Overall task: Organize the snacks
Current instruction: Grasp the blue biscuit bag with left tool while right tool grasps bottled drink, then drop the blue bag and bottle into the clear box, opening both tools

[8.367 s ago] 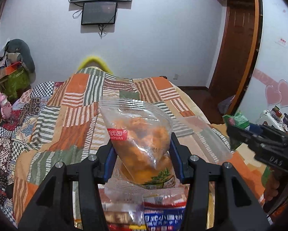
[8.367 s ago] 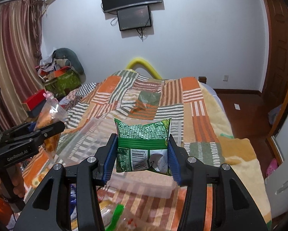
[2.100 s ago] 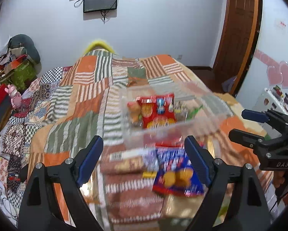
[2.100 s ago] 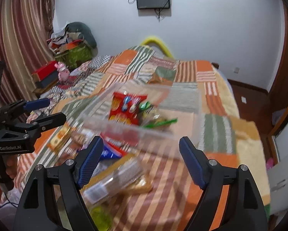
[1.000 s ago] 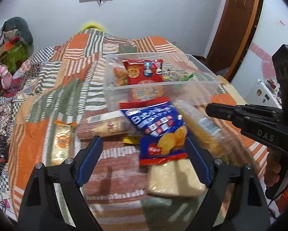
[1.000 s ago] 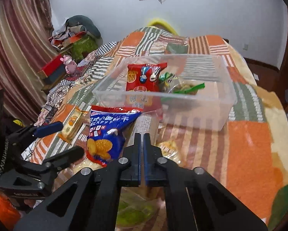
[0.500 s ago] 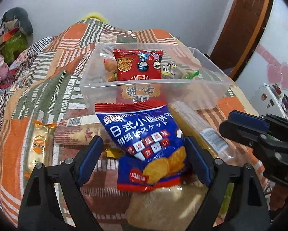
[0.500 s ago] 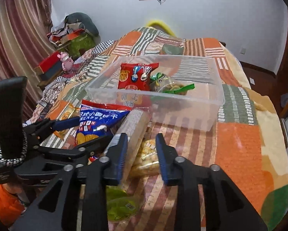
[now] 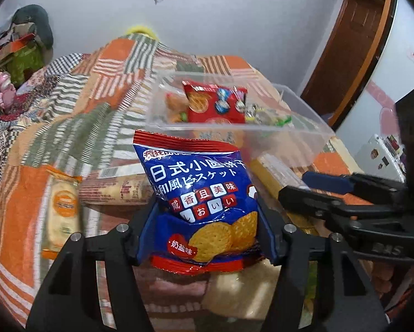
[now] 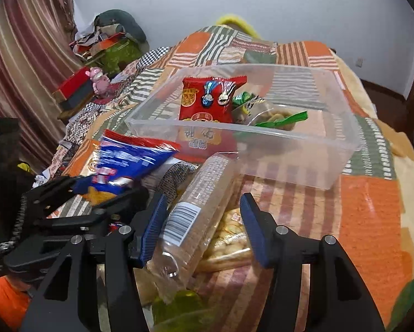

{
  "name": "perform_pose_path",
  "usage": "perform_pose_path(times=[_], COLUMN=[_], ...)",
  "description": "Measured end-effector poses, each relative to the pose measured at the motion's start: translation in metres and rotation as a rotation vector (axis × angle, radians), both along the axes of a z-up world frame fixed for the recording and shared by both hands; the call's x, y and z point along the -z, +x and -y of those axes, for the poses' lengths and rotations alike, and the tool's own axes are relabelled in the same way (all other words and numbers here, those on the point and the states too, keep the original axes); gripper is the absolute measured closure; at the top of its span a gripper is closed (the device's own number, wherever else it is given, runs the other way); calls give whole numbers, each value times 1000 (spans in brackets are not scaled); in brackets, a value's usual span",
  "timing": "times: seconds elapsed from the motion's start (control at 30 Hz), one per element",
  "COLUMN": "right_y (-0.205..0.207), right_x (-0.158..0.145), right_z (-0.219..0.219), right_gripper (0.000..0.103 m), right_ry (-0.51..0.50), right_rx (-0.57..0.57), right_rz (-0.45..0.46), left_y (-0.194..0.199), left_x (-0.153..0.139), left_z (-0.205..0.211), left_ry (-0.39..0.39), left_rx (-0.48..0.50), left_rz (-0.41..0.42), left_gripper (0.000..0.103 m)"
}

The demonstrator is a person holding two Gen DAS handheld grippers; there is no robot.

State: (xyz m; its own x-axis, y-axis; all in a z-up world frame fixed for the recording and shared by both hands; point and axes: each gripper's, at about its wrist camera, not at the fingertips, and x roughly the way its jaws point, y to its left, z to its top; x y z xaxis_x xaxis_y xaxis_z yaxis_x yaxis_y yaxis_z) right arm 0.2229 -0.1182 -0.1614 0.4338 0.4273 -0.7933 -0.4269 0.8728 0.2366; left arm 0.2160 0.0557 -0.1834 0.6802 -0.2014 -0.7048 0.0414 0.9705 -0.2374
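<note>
A blue biscuit bag [image 9: 198, 182] stands tipped up between the pads of my left gripper [image 9: 206, 202], whose jaws are closing and pinch its crumpled lower half. The right wrist view shows the same blue bag [image 10: 129, 155] in the left gripper [image 10: 96, 191]. My right gripper [image 10: 202, 197] is opening over a clear sleeve of crackers [image 10: 198, 193]. The sleeve lies between the jaws, with a gap at the right pad. Behind both stands a clear plastic bin [image 10: 262, 135] holding a red snack bag [image 10: 207, 99] and several other packets.
On the patchwork bedspread [image 9: 27, 193] lie a small orange-wrapped pack [image 9: 61, 207], a barcode-labelled biscuit roll [image 9: 118, 188] and a pale cracker packet [image 9: 240, 285]. A yellowish packet [image 10: 229, 238] and a green one [image 10: 179, 307] lie under the sleeve. Clutter is piled at the bed's left.
The left jaws have closed in onto the blue bag, and it has tipped up off the bed. The right jaws have gone from shut to apart around the clear sleeve.
</note>
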Motion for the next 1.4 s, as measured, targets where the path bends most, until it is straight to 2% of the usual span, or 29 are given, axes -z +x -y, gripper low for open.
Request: perform_pose_path(times=[0.2, 0.3, 0.37, 0.4, 0.53, 0.67, 0.87, 1.07, 1.4], right_y=[8, 9, 7, 6, -3, -5, -12, -2, 23], right_x=[13, 15, 13, 12, 6, -2, -29, -51, -67], right_z=[-12, -14, -14, -14, -12, -2, 15, 30, 51], right_gripper=[51, 59, 71, 71, 71, 71, 71, 71, 71], right_ry=[-21, -31, -36, -36, -65, -39, -6, 30, 56], right_rx=[-10, -10, -13, -17, -23, -8, 15, 51, 125], right_rz=[-47, -46, -36, -35, 2, 13, 81, 129, 185], left_y=[-9, -11, -12, -12, -13, -13, -10, -1, 23], left_x=[-9, -9, -10, -11, -17, -26, -43, -58, -88], left_z=[-13, -14, -13, -13, -12, -10, -5, 1, 18], left_ry=[9, 9, 9, 11, 11, 20, 25, 18, 46], left_rx=[-8, -8, -11, -12, -19, -21, -20, -14, 19], left_rz=[19, 15, 17, 18, 28, 44, 75, 103, 182], left_gripper=[41, 41, 41, 41, 41, 41, 41, 42, 42])
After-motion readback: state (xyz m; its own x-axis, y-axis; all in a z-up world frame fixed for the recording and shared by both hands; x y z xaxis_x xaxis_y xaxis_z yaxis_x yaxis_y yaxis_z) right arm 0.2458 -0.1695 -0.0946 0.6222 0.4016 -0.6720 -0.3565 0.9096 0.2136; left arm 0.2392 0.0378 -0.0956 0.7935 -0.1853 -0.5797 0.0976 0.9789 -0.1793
